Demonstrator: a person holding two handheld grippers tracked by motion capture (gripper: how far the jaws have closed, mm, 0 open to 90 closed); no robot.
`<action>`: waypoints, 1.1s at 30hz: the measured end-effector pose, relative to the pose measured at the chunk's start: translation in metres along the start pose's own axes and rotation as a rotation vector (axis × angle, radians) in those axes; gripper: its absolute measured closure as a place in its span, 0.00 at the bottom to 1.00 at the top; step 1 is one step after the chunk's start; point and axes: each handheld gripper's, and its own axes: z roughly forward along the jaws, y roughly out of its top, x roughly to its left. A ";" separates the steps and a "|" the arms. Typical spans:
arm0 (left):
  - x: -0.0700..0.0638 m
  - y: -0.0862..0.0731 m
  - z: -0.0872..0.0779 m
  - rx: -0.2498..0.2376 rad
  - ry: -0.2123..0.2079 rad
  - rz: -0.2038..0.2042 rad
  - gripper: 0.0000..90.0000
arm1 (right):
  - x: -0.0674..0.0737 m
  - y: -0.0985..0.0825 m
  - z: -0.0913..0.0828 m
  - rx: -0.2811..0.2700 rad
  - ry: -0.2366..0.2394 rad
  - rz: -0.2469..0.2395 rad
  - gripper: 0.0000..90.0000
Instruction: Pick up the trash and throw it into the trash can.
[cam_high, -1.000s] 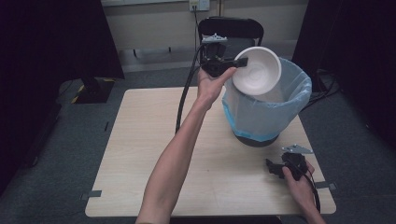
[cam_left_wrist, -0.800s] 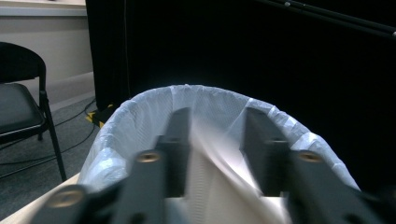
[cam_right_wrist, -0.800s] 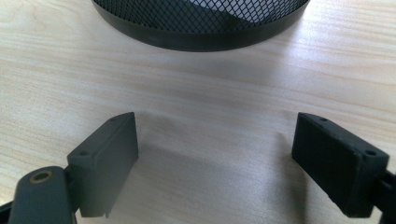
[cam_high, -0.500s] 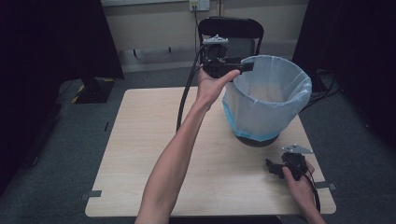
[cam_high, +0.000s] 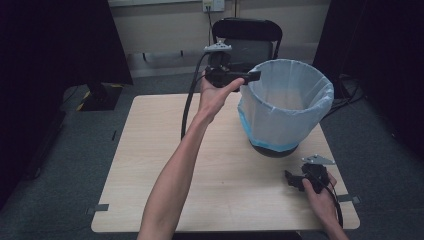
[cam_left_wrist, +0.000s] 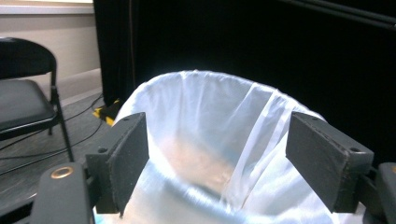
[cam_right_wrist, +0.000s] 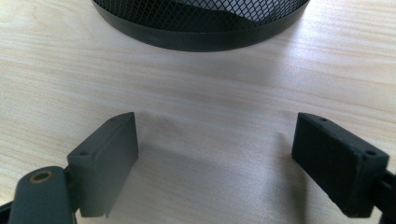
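A mesh waste bin lined with a pale blue bag stands on the right half of the wooden table. My left gripper is held level at the bin's left rim, pointing over the opening. Its jaws have just been opening, and nothing is between them. In the left gripper view, the left gripper frames the bag's white lining. My right gripper rests on the table near the front right corner. In the right gripper view, the right gripper stands open over bare wood, facing the bin's black base.
A black folding chair stands behind the table's far edge, just beyond the bin, and appears at the left in the left gripper view. The left gripper's black cable hangs down over the table. Dark curtains flank the room.
A second ago my left gripper held a white bowl over the bin. The bowl has left the jaws, which now stand apart, and the hand has drawn slightly back to the rim. The right hand stayed put.
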 end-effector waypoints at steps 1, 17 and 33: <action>0.000 0.000 0.000 0.000 0.000 0.000 0.23 | 0.000 0.000 0.000 0.000 0.000 0.000 0.15; 0.030 -0.027 -0.082 -0.049 0.078 -0.031 0.20 | 0.000 0.000 0.000 0.000 0.001 -0.001 0.15; 0.034 -0.061 -0.130 -0.042 0.148 0.001 0.19 | 0.000 0.000 0.000 0.000 0.001 -0.001 0.15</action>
